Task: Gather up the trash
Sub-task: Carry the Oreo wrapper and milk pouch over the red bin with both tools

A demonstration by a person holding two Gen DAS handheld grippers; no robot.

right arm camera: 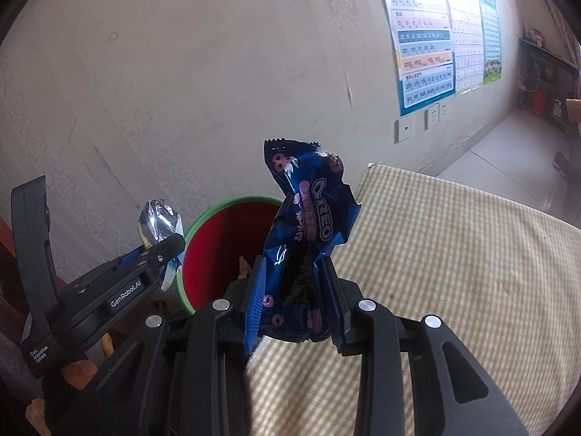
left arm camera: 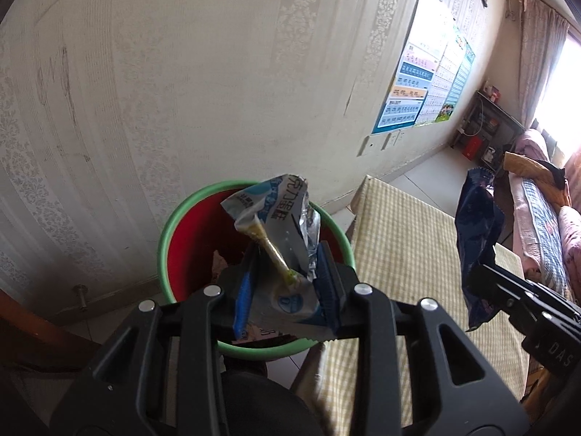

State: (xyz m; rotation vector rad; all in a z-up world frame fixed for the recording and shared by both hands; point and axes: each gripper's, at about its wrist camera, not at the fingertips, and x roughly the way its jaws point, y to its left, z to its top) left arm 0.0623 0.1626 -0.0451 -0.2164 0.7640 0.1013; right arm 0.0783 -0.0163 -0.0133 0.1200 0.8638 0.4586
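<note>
A red bin with a green rim [left arm camera: 181, 247] stands on the floor against the wall, beside the table. My left gripper [left arm camera: 287, 265] is shut on a crumpled silver and blue-white wrapper [left arm camera: 276, 210] with a yellow straw, held above the bin's mouth. At the right edge of the left wrist view, my right gripper [left arm camera: 483, 276] holds a dark blue wrapper [left arm camera: 475, 225] over the table. In the right wrist view, the right gripper [right arm camera: 294, 279] is shut on this blue Oreo wrapper [right arm camera: 308, 225], near the bin [right arm camera: 218, 247]. My left gripper [right arm camera: 163, 250] with the silver wrapper [right arm camera: 159, 221] is on the left there.
A table with a yellow checked cloth [right arm camera: 454, 254] fills the right, its corner next to the bin. Some scraps lie inside the bin. The papered wall [left arm camera: 181, 91] carries posters [left arm camera: 410, 83] and sockets. A sofa with blankets [left arm camera: 544, 218] and a dark shelf [left arm camera: 486, 127] stand beyond.
</note>
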